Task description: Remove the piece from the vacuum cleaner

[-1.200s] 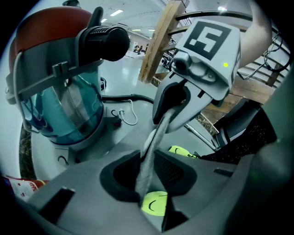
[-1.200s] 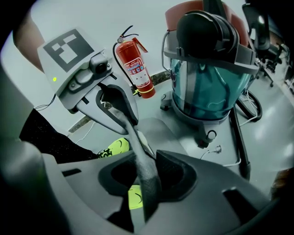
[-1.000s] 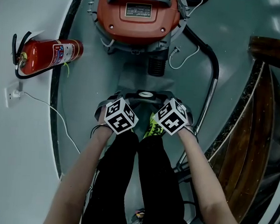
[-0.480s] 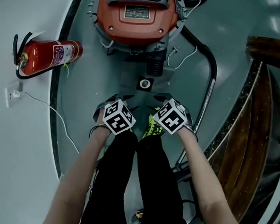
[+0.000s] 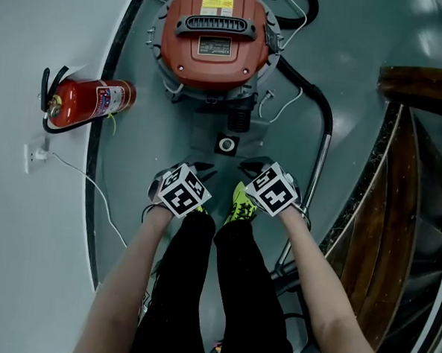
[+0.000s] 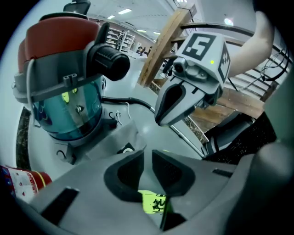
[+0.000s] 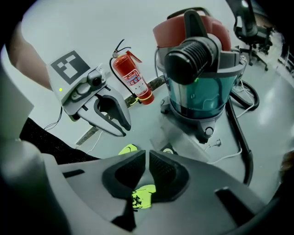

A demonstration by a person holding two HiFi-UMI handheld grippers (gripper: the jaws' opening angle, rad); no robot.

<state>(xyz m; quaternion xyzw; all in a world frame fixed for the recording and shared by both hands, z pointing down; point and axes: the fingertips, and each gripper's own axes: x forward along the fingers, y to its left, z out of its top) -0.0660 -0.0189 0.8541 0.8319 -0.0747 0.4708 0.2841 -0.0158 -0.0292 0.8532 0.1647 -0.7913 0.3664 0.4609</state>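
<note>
The red-topped vacuum cleaner (image 5: 214, 37) with a teal tank (image 6: 64, 110) stands on the floor ahead. A flat grey piece (image 5: 225, 131) with a black-and-white ring (image 5: 227, 144) lies on the floor in front of it, apart from both grippers. My left gripper (image 5: 197, 168) and right gripper (image 5: 251, 168) hang side by side above the person's knees. Their jaws have just been closing with nothing between them. In the left gripper view the left gripper (image 6: 147, 158) keeps a narrow gap. In the right gripper view the right gripper (image 7: 147, 158) has its pads almost touching.
A red fire extinguisher (image 5: 91, 101) lies against the curved wall at left, near a wall socket (image 5: 36, 153) with a cable. The black hose and metal tube (image 5: 324, 141) run down the right. A wooden stair rail (image 5: 400, 183) stands further right. Yellow-green shoes (image 5: 242, 203) are below the grippers.
A second ago both grippers held the grey piece with the ring between them. They let it go onto the floor, and both have since drawn back and up with their jaws closing.
</note>
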